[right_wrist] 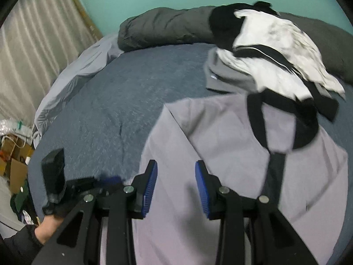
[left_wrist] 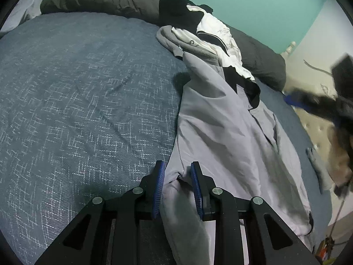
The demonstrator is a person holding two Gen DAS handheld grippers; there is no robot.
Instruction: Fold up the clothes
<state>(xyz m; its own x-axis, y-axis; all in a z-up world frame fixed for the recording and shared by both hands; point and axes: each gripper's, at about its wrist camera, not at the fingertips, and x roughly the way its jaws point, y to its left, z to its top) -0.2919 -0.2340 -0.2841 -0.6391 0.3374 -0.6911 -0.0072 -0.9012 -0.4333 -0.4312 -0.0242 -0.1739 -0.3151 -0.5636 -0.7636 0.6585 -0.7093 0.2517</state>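
Note:
A light grey top (left_wrist: 220, 119) with a black collar (right_wrist: 306, 121) and a black placket lies spread on the blue bedspread (left_wrist: 77, 92). In the left wrist view my left gripper (left_wrist: 178, 165) stands over its near left edge. A fold of the grey cloth lies loose between the blue pads (left_wrist: 158, 190), which do not press on it. My right gripper (right_wrist: 176, 163) hovers open above the middle of the top (right_wrist: 220, 132) with nothing between its fingers. It also shows as a dark blur (left_wrist: 320, 103) at the right. The left gripper (right_wrist: 99, 180) and the person's hand (right_wrist: 47, 227) appear at the lower left of the right wrist view.
A pile of white, black and grey clothes (right_wrist: 264, 50) lies just behind the top. A rolled dark grey duvet (right_wrist: 163, 26) runs along the teal wall. Curtains (right_wrist: 33, 44) hang at the left, with boxes and clutter (right_wrist: 13, 154) on the floor beside the bed.

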